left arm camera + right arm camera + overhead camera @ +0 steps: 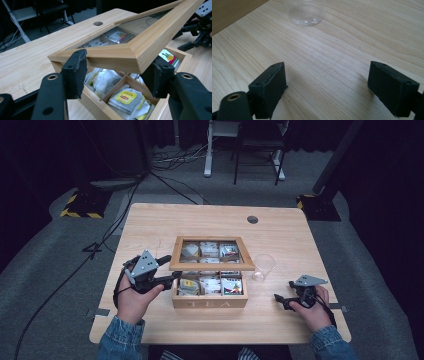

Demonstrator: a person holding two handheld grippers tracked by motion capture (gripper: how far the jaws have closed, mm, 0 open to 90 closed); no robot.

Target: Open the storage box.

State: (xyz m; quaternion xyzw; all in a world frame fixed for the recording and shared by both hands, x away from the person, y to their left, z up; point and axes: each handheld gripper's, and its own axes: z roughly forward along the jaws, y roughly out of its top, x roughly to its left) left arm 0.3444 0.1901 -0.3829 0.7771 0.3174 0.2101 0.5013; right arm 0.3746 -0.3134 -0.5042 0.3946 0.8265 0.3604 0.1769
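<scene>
Dark room, cables on grey floor, wooden table (pixel 150 225) in the middle. Tea box (pixel 210 301) sitting about centre, lid (pixel 210 266) half raised and tilted. Left gripper (pixel 117 75) parked at the lid's near-left corner, jaws spread wider than the corner, which pokes in between the fingers (pixel 75 72) without either pad clearly pressing on it. Can't tell what is propping the lid up. Right under those fingers: open compartments stuffed with tea bags (pixel 126 98), yellow-labelled one closest. Lid frame blocking most of the view into the back row. Right gripper (pixel 327 82) low over bare wood off to the box's right, jaws wide apart, nothing between. Clear cup (pixel 305 12) straight ahead of its fingers, standing just beside the box's right side.
</scene>
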